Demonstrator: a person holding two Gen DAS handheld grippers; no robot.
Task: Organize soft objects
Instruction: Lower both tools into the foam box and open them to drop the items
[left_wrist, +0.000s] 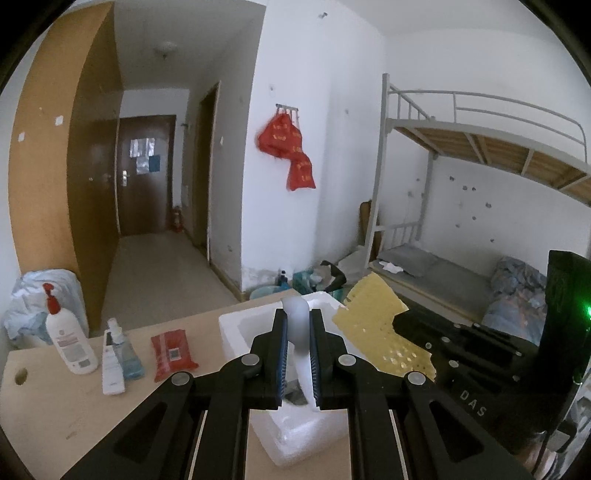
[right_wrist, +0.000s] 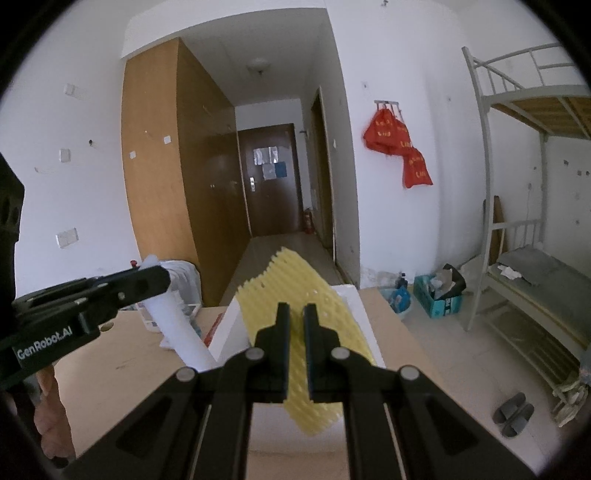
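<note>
1. Jaws of the left gripper (left_wrist: 298, 354) are pinched on a rolled white foam sheet (left_wrist: 297, 325), held above a white foam box (left_wrist: 236, 328).
2. Yellow foam netting (right_wrist: 295, 317) is clamped by the right gripper (right_wrist: 296, 354) over the same box.
3. Lotion bottle (left_wrist: 70, 339), spray bottle (left_wrist: 123, 350) and red wipes pack (left_wrist: 171, 350) are seen on the wooden table (left_wrist: 44, 406) beyond.

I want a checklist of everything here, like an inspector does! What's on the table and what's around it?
Surface: wooden table, mostly bare.
Job's things: white foam box on the table; white foam sheet; yellow foam net.
Clutter: lotion pump bottle, spray bottle, red wipes pack.
Grippers: left tool shut on the white foam sheet; right tool shut on the yellow foam net.
Cables: nothing seen.
Surroundings: bunk bed, red bags on the wall, wardrobe, slippers.
</note>
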